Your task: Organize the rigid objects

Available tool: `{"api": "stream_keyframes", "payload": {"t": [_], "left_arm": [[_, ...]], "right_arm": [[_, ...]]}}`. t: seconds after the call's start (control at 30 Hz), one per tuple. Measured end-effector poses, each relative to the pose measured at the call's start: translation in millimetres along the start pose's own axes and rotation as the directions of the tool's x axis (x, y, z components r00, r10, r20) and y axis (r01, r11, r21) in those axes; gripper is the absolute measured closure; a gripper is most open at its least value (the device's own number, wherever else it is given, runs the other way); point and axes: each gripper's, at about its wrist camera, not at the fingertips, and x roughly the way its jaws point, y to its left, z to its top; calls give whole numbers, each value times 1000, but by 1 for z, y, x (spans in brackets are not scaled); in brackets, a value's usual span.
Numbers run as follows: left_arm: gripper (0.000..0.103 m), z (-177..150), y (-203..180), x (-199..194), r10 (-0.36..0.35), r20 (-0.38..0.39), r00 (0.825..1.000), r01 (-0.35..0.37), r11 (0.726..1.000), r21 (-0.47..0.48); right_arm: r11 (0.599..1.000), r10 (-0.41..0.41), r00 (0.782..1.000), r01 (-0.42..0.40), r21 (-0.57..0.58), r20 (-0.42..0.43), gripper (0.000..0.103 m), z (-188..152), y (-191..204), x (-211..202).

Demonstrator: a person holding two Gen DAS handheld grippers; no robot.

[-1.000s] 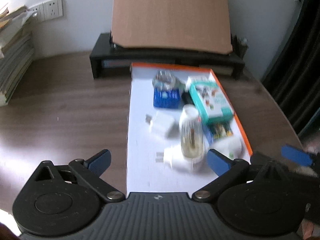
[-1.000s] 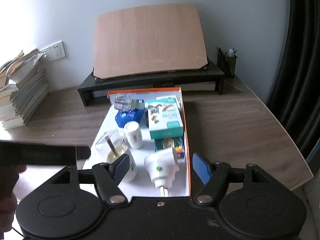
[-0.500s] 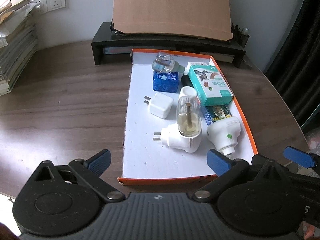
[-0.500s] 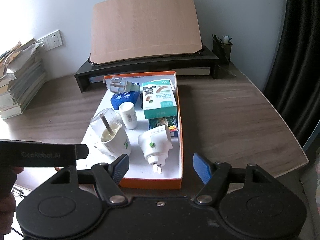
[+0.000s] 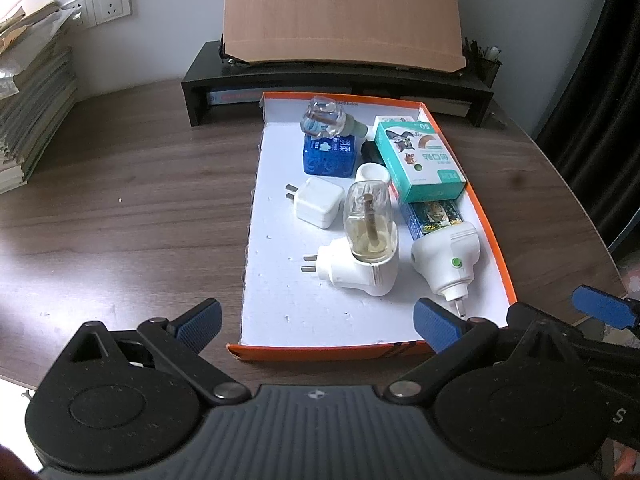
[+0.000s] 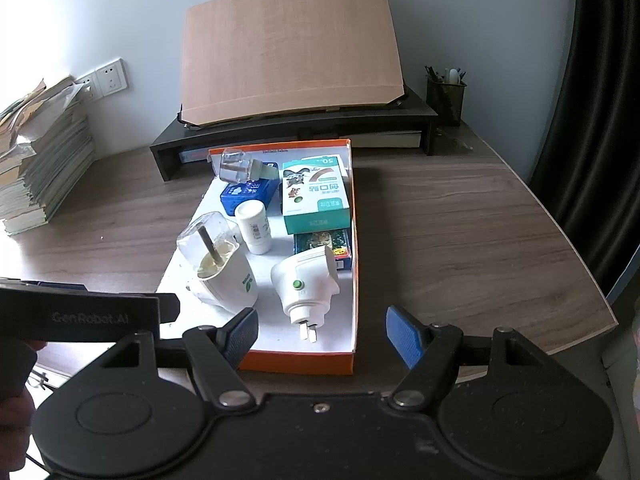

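Left wrist view: both claws (image 5: 316, 320) (image 6: 322, 334) wide apart, empty, above orange tray's (image 5: 320, 351) near rim, bare tabletop (image 5: 128, 208) alongside.

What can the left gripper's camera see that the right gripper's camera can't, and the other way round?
Only the left wrist view shows the square white charger lying in the box; in the right wrist view the bottle-topped plug hides it.

Only the right wrist view shows the label on the small white bottle and the whole pen cup at the end of the black shelf.

Both show the orange box, the teal carton, the blue tin, the plug with the green button and the leaning brown board.
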Motion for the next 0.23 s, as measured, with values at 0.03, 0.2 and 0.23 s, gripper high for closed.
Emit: {"api": "stream_keyframes", "payload": {"t": [0.03, 0.2, 0.23], "left_arm": [[0, 0, 0, 0, 1, 2, 1000, -1, 1000, 1], [0, 1, 0, 0, 4, 7, 1000, -4, 1000, -5], [0, 1, 0, 1, 2, 5, 1000, -2, 1000, -5]], "right_arm": [[1000, 1, 1000, -1, 0, 0, 18, 0, -1, 0], [1000, 5, 1000, -5, -4, 1, 18, 2, -1, 1], [1000, 5, 1000, -5, -6, 1, 18, 2, 0, 2]]}}
